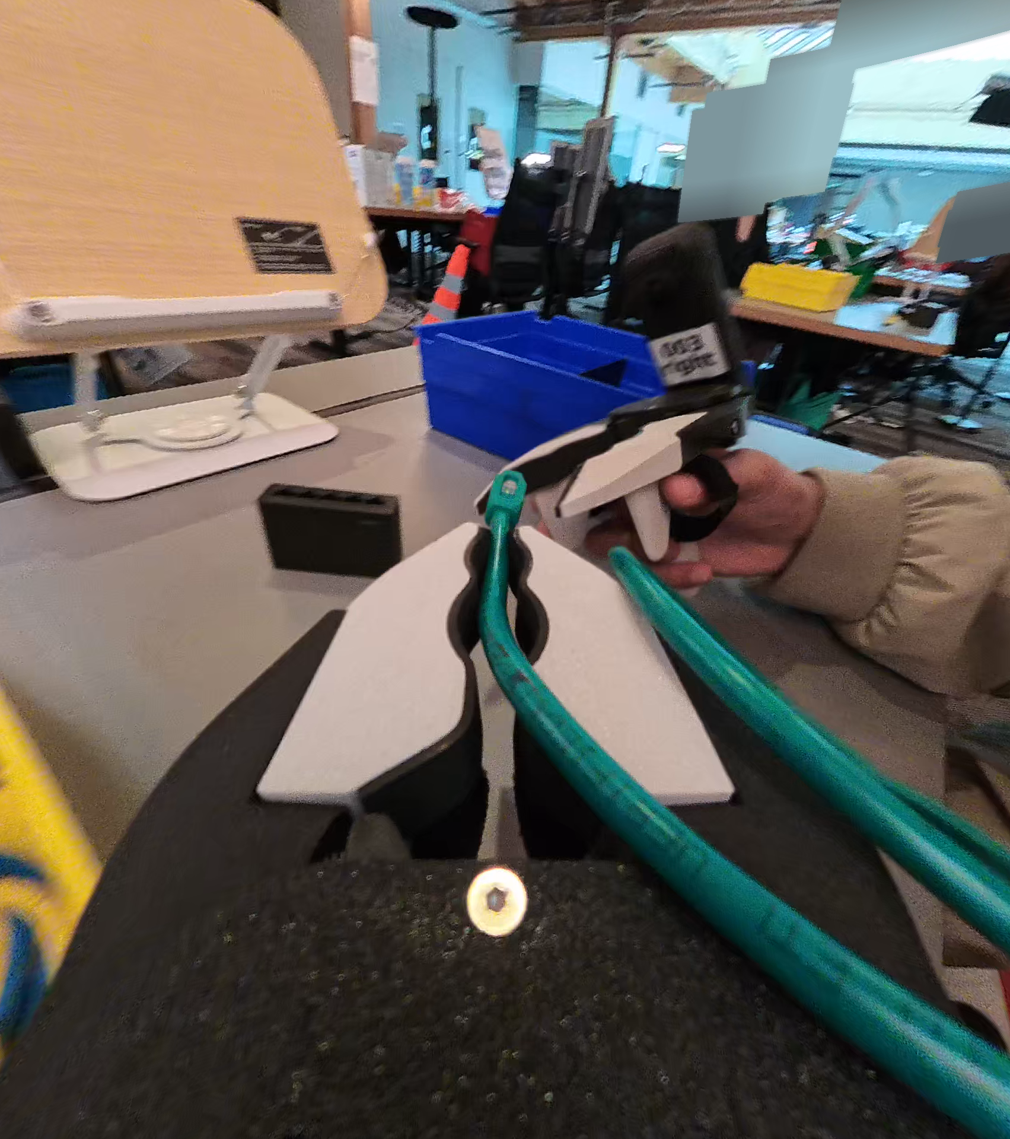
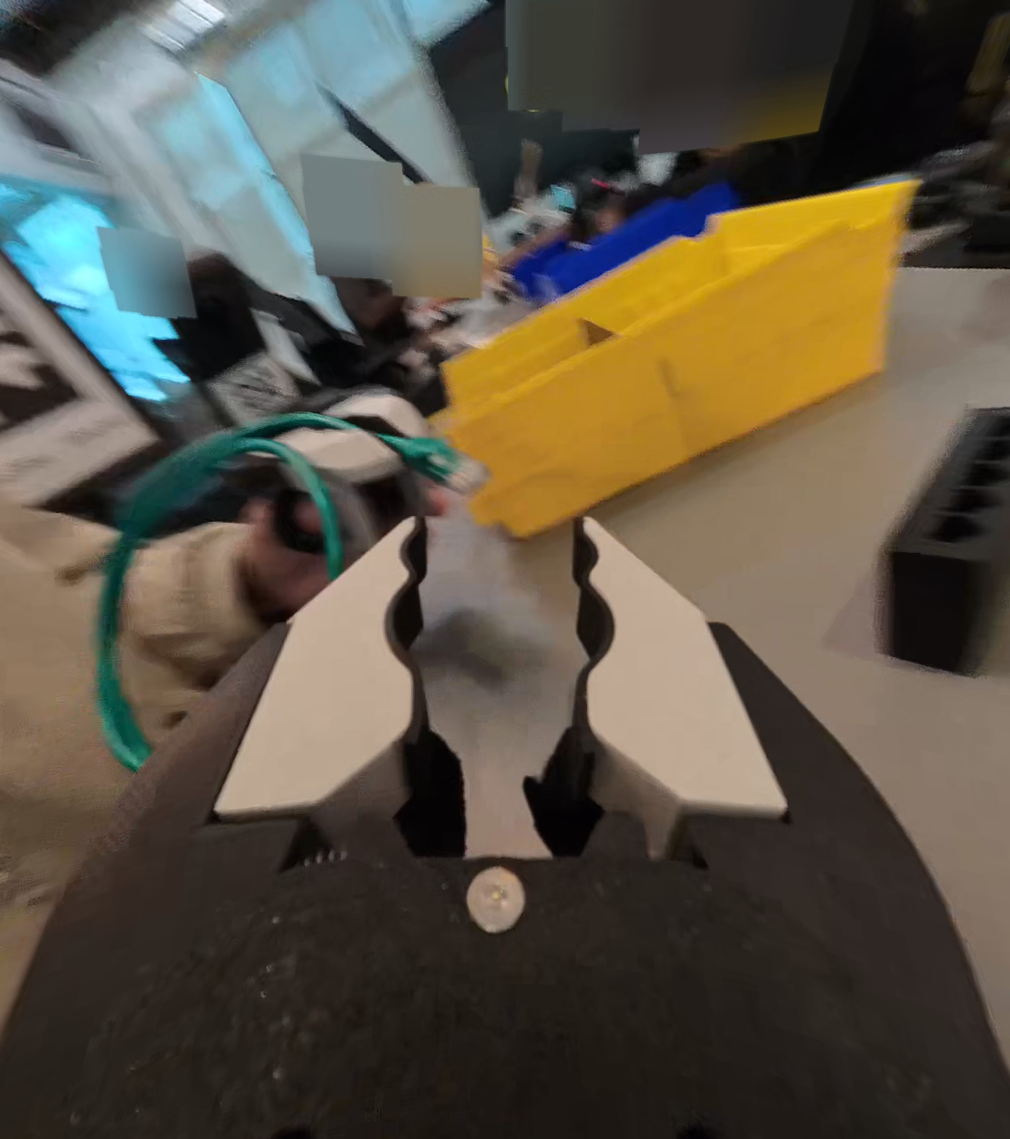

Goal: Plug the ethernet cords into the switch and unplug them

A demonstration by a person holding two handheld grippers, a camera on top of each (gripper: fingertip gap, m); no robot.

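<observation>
In the left wrist view, the left gripper has its white jaws pinching a green rubber-sheathed ethernet cord just behind the plug. The green-booted plug sticks out past the jaw tips, pointing forward and slightly up, and the cord's long axis runs back between the jaws and off to the lower right, where a second length of it lies alongside. Ahead and left of the jaw tips, a small black rectangular network switch sits on the grey counter, its row of ports on the top edge. Just right of the plug is the right gripper, held by a hand in a beige sleeve; it carries a white label with writing. In the right wrist view, which is blurred, the right gripper has its jaws spread with nothing between them. The cord arches up and left of them, the switch lies to their right, and a yellow plastic bin stands beyond the tips.
</observation>
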